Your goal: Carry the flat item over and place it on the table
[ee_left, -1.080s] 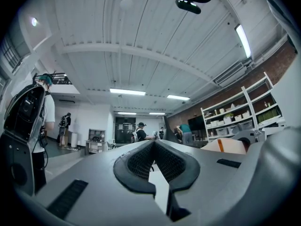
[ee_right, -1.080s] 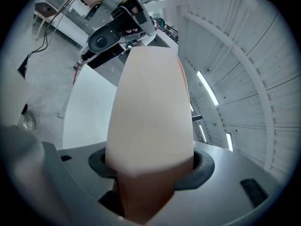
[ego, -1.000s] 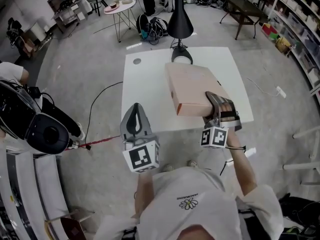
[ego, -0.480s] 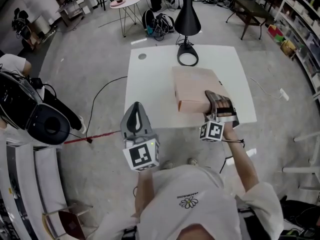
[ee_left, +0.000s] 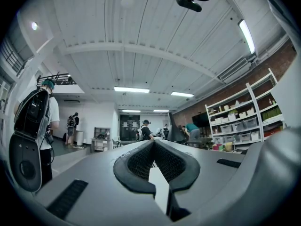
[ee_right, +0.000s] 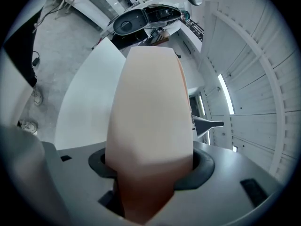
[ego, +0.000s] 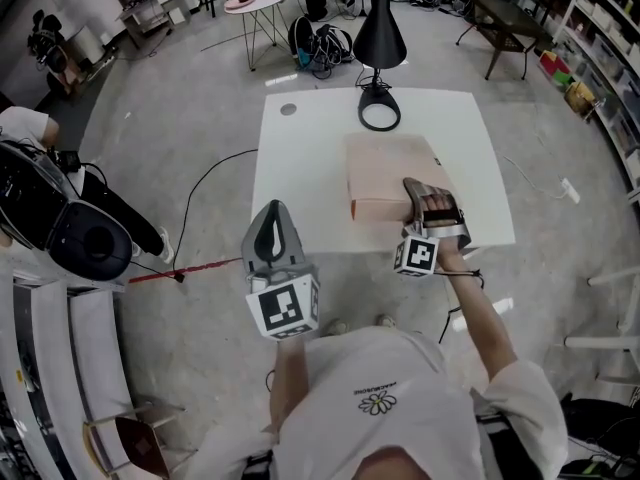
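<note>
The right gripper (ego: 425, 204) is clamped on the near right corner of the flat item (ego: 385, 168), a pale pinkish box, and the right gripper view shows that box filling the gap between the dark pads, which press on it from both sides. The box lies level over the right half of the white table (ego: 300, 158), its near edge a little inside the table's front edge and its far edge just beside the round base of the black lamp (ego: 379, 116); I can't tell whether its underside touches the tabletop. The left gripper (ego: 272, 216) is held off the table's front left corner, over the grey floor, its jaws brought together with nothing between them. Out past the table stand a small round side table (ego: 255, 1), some dark bags (ego: 320, 48) on the floor and a bench (ego: 495, 18), with shelving (ego: 600, 58) along the right wall. A cable (ego: 195, 203) runs across the floor at the left.
</note>
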A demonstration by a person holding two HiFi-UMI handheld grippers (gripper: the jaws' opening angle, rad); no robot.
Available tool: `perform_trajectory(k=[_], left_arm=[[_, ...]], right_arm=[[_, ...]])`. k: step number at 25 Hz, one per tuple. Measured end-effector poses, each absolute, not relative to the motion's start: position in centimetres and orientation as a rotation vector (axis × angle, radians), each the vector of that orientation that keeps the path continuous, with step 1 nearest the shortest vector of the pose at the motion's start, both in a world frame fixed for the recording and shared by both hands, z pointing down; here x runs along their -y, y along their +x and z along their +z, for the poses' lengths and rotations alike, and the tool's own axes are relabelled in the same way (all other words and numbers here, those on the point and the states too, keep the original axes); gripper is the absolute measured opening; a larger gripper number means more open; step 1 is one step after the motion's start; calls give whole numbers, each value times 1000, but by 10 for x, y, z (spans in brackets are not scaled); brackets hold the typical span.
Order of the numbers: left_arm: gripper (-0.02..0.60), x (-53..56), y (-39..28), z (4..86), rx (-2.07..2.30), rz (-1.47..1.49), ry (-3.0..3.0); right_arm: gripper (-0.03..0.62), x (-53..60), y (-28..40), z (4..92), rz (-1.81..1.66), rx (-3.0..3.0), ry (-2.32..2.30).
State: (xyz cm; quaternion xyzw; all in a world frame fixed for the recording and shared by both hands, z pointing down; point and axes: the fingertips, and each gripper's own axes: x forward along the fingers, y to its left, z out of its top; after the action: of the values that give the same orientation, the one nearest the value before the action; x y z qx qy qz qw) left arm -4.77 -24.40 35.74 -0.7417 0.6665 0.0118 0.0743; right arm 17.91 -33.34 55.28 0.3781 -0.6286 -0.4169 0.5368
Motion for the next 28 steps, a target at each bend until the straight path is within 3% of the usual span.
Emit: perform_trajectory(k=[28], left_arm=[[15, 241, -48, 367, -1990, -47, -2211]], right_arm=[[296, 340, 183, 579, -896, 1493, 776]])
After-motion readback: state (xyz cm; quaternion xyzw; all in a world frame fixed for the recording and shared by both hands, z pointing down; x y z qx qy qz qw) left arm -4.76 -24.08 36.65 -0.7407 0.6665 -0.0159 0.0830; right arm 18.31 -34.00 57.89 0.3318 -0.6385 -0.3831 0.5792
